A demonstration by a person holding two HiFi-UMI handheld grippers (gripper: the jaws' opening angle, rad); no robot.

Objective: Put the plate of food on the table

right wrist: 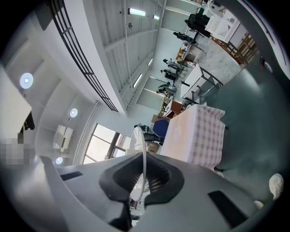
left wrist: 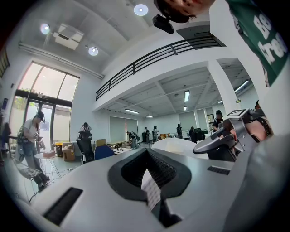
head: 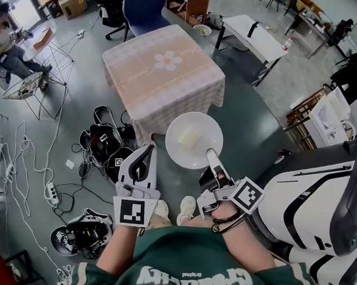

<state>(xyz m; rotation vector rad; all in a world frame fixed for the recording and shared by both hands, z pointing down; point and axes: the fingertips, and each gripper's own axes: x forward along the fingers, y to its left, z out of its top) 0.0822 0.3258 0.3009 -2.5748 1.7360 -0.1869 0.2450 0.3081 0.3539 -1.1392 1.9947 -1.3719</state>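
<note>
A white plate [head: 194, 140] with a pale piece of food [head: 190, 135] on it hangs over the floor just short of the near corner of the table [head: 165, 71], which has a checked pink cloth with a flower print. My right gripper [head: 210, 153] is shut on the plate's near rim. In the right gripper view the rim [right wrist: 144, 154] runs edge-on between the jaws, with the table [right wrist: 195, 136] ahead. My left gripper [head: 146, 151] is held beside the plate, shut, with nothing in it. From the left gripper view the plate [left wrist: 176, 147] shows at the right.
Black bags [head: 105, 143] and cables [head: 24, 171] lie on the floor at the left. A blue chair [head: 144, 8] stands behind the table and a white desk [head: 253, 34] at the back right. A large white machine [head: 320, 203] stands close on my right. A person [head: 3, 35] is at the far left.
</note>
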